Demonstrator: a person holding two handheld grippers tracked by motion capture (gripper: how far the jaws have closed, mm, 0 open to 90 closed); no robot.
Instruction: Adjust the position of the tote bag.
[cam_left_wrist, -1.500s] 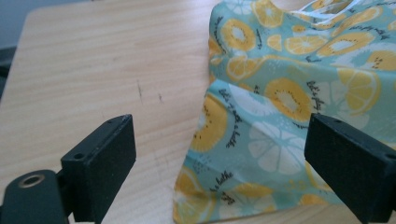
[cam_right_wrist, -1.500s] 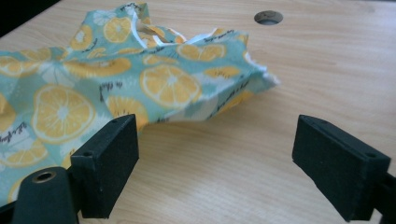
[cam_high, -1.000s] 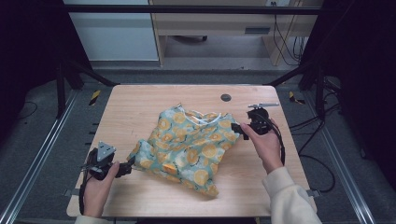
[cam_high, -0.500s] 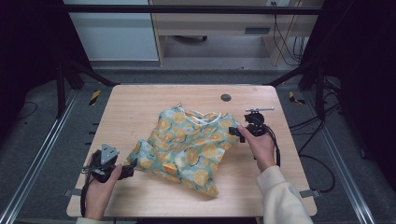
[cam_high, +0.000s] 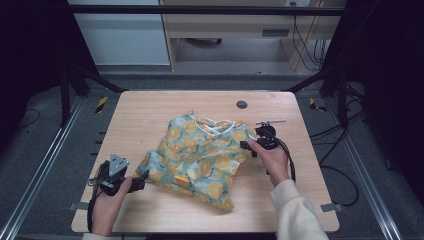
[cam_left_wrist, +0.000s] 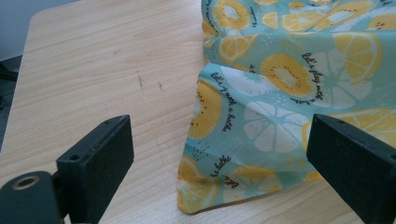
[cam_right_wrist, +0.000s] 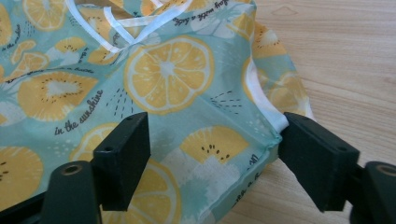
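Two grippers: I see both at the garment's edges.
Garment (cam_high: 200, 157): teal, citrus-print, crumpled mid-table (cam_high: 150, 115).
Left gripper (cam_high: 141, 179): jaws spread wide, holding nothing; I see the near-left cloth corner lying between them.
Right gripper (cam_high: 248, 146): jaws wide apart astride the white-trimmed sleeve edge (cam_right_wrist: 273, 116), not clamped.

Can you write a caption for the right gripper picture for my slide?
Open right gripper reaching over the edge of a lemon-print shirt.
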